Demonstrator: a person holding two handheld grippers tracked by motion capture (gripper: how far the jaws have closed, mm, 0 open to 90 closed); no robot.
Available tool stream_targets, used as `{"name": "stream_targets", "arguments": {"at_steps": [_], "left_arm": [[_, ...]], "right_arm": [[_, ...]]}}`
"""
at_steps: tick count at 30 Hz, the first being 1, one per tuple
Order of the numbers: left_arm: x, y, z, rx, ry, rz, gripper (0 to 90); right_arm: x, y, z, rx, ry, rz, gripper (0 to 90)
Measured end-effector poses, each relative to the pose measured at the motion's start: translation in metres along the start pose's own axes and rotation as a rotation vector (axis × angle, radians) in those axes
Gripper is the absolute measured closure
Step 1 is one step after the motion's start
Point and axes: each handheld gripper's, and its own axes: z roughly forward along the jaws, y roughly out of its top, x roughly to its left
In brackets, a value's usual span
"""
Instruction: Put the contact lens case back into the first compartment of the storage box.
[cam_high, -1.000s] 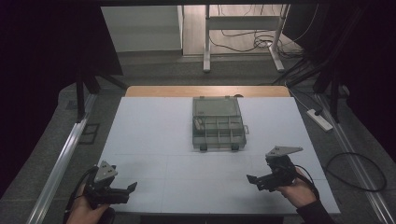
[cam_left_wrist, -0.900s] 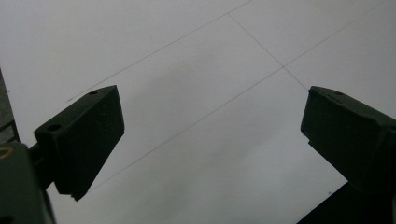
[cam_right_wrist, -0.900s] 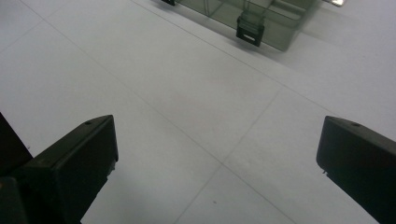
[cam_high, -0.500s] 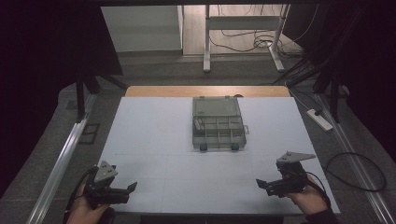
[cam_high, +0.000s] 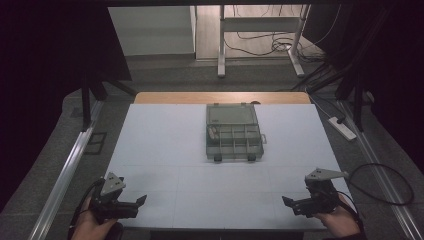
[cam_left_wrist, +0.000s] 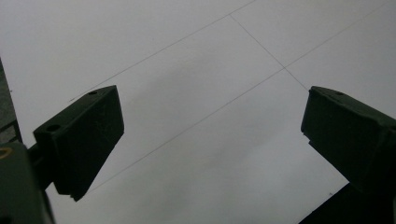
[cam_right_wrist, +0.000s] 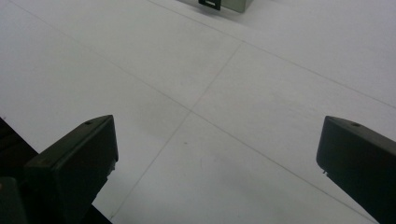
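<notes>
Currently both grippers sit at the near edge of the white table (cam_high: 165, 145), each held in a hand. Left gripper (cam_high: 141, 200) is at the near-left corner, jaws spread wide, nothing between them; in its own view only bare table surface with thin grid lines lies between the jaws. Right gripper (cam_high: 286, 201) is at the near-right corner, jaws likewise wide apart and empty. Box (cam_high: 233, 131), a clear compartment organiser, lies flat well ahead of both grippers, roughly midway between them, lid closed by the look of it. Its near edge (cam_right_wrist: 219, 4) shows far ahead of the right jaws.
</notes>
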Motion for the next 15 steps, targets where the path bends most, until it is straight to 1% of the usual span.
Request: {"name": "stream_targets", "arguments": {"at_steps": [9,11,15], "left_arm": [[0.0001,-0.0003,-0.0004,-0.001,0.001,0.001,5.7],[0.0001,-0.0003,-0.0003,0.001,0.002,0.003,5.6],[0.0000,0.0002,-0.0003,-0.003,0.001,0.000,5.6]], "right_arm": [[-0.0004,-0.0099,-0.0029,0.033,-0.034,0.007,0.0],[-0.0004,-0.0100,-0.0037,0.024,-0.042,0.014,0.0],[-0.0003,-0.0101,-0.0031,0.032,-0.043,0.009,0.0]]}}
